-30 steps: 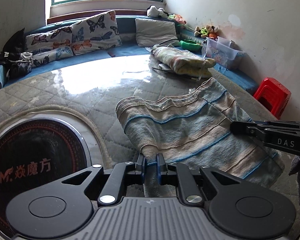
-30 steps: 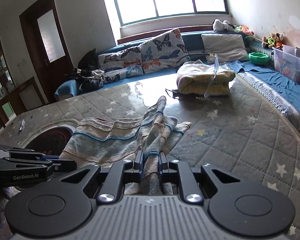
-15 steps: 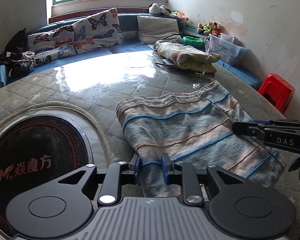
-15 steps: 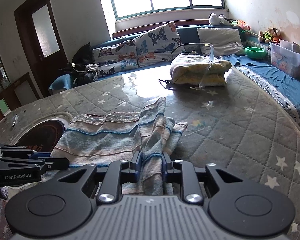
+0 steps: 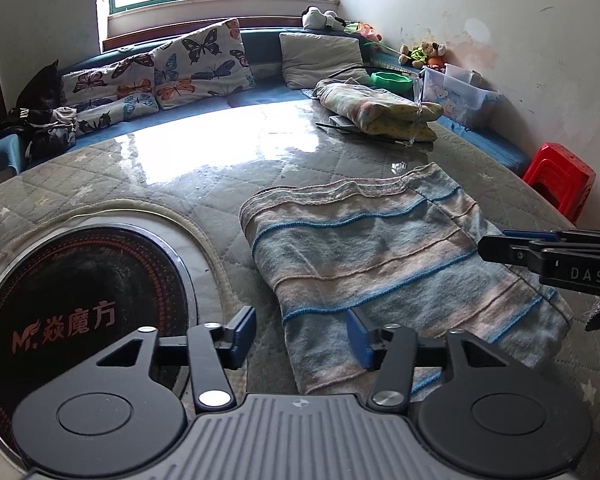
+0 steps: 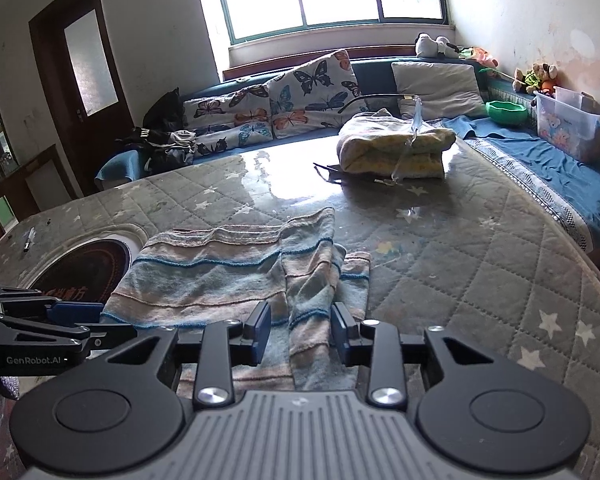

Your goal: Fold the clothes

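Note:
A striped blue and beige cloth (image 5: 380,264) lies folded on the quilted table cover (image 5: 220,184); it also shows in the right wrist view (image 6: 228,276). My left gripper (image 5: 302,338) is open over the cloth's near left corner, which lies loose between the jaws. My right gripper (image 6: 300,330) is open over the cloth's near right corner, where the fabric is bunched in ridges. Each gripper shows side-on in the other's view: the right one (image 5: 548,256), the left one (image 6: 40,328).
A round black cooktop (image 5: 72,312) is set into the table at the left. A folded yellow blanket (image 6: 396,144) lies at the far side. Butterfly cushions (image 5: 160,76) line a blue bench. A red stool (image 5: 560,180) and a plastic bin (image 5: 456,92) stand at the right.
Both grippers were shut on the cloth's near corners and have opened. The cloth has dropped flat onto the table.

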Tool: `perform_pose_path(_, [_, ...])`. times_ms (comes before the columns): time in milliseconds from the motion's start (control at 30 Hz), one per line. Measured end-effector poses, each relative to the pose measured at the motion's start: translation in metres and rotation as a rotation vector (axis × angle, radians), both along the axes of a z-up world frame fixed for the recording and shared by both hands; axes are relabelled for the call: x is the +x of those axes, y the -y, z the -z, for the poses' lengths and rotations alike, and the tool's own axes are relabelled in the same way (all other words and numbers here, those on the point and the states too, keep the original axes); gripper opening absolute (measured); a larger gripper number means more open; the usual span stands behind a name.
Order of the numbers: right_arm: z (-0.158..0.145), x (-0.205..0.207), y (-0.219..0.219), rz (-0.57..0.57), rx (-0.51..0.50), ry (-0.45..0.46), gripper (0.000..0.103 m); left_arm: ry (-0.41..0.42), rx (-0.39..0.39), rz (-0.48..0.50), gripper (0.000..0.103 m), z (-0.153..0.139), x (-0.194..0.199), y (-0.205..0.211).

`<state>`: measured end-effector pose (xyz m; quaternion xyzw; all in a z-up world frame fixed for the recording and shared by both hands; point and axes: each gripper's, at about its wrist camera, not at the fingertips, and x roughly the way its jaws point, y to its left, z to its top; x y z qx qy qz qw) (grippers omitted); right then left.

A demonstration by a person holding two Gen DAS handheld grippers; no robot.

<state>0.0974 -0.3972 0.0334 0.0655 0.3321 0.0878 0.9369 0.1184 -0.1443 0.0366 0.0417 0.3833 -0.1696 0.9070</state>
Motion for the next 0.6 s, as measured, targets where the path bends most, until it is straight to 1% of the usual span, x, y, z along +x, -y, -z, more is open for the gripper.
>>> perform_pose_path(200, [0.002, -0.007, 0.001, 0.016, -0.004, 0.0, 0.034, 0.006, 0.004, -0.004, 0.067, 0.001, -0.009, -0.002])
perform_pose_path(333, [0.007, -0.011, 0.005, 0.033, -0.005, -0.012, 0.034, 0.003, 0.011, -0.003, 0.067, 0.003, -0.013, -0.002])
perform_pose_path(400, [0.009, -0.014, 0.007, 0.043, -0.005, -0.016, 0.038, 0.002, 0.014, -0.005, 0.068, 0.004, -0.014, -0.003])
perform_pose_path(600, [0.013, -0.024, 0.016, 0.076, 0.023, -0.018, 0.041, -0.001, 0.015, -0.011, 0.069, 0.006, -0.018, -0.007])
